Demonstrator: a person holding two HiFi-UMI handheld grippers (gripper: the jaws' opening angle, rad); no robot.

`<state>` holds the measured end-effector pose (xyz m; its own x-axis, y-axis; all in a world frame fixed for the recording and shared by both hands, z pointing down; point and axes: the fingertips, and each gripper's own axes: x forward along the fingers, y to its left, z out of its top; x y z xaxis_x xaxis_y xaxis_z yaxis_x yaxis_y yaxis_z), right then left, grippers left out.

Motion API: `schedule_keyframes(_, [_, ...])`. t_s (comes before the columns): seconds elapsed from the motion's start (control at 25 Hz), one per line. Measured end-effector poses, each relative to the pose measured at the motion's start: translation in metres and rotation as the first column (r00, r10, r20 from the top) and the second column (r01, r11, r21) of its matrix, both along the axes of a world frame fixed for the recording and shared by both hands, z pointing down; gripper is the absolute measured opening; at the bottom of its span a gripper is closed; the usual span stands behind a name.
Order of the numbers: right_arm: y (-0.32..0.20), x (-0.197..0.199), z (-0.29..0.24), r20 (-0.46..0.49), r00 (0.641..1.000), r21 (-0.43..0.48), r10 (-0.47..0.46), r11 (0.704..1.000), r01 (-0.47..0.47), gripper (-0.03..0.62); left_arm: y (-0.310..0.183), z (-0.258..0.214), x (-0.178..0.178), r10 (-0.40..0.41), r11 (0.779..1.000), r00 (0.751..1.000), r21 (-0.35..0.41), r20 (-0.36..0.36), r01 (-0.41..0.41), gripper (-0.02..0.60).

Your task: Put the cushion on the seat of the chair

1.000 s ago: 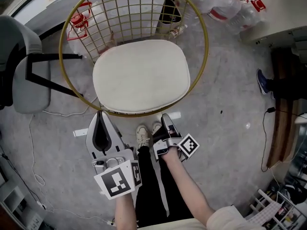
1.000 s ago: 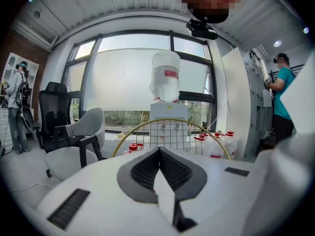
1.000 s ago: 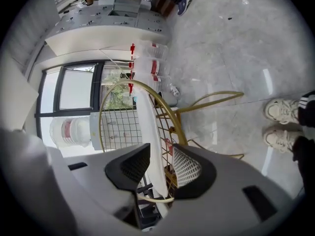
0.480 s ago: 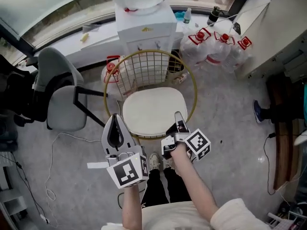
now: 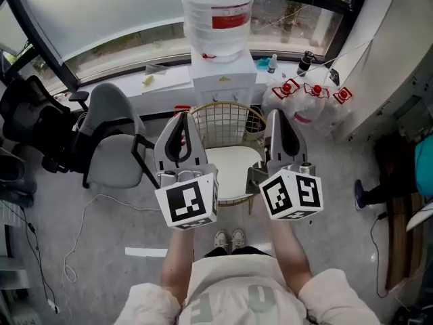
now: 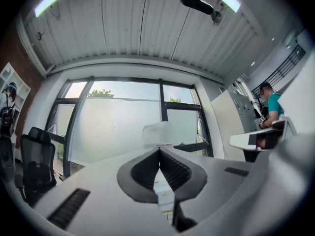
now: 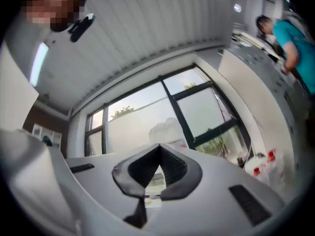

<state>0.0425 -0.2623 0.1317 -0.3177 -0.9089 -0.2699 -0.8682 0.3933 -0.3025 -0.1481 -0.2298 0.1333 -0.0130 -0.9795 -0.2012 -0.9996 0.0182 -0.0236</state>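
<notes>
A white cushion point(image 5: 233, 170) lies on the seat of the gold wire chair point(image 5: 226, 122), seen in the head view between my two raised grippers. My left gripper point(image 5: 181, 117) is held high in front of me, well above the chair, with its jaws shut and empty. My right gripper point(image 5: 274, 116) is held beside it at the same height, also shut on nothing. In the left gripper view the left gripper point(image 6: 159, 149) points at the window with its tips together. The right gripper point(image 7: 160, 145) shows the same against the window and ceiling.
A water dispenser point(image 5: 218, 26) stands behind the chair, with red-capped water jugs point(image 5: 308, 100) to its right. A grey chair point(image 5: 111, 144) and a black office chair point(image 5: 27, 117) stand at the left. Cables point(image 5: 81, 239) lie on the floor. A person in teal point(image 5: 423, 161) is at the right edge.
Both grippers rose from near the floor by the chair to head height. The right gripper rolled upright. The head view lifted from straight down over the chair to take in the window.
</notes>
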Motion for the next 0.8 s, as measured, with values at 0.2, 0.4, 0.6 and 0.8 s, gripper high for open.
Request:
schedule_keyframes(0.2, [0.058, -0.024, -0.029, -0.316, 0.949, 0.182, 0.011, 0.982, 0.049, 0.017, 0.03, -0.011, 0.015, 0.049, 0.999, 0.998, 0.021, -0.034, -0.048, 0.014])
schedule_keyframes(0.4, [0.089, -0.024, -0.008, -0.409, 0.913, 0.149, -0.005, 0.986, 0.071, 0.017, 0.062, 0.007, 0.027, 0.068, 0.997, 0.997, 0.024, -0.027, -0.067, 0.014])
schedule_keyframes(0.6, [0.093, -0.022, 0.005, -0.426, 0.905, 0.115, -0.019, 0.99, 0.075, 0.017, 0.071, 0.006, 0.031, 0.076, 0.996, 0.997, 0.048, -0.014, -0.076, 0.014])
schedule_keyframes(0.8, [0.094, -0.022, 0.001, -0.415, 0.91, 0.121, -0.018, 0.99, 0.075, 0.015, 0.074, -0.001, 0.032, 0.082, 0.995, 0.997, 0.06, 0.004, -0.082, 0.014])
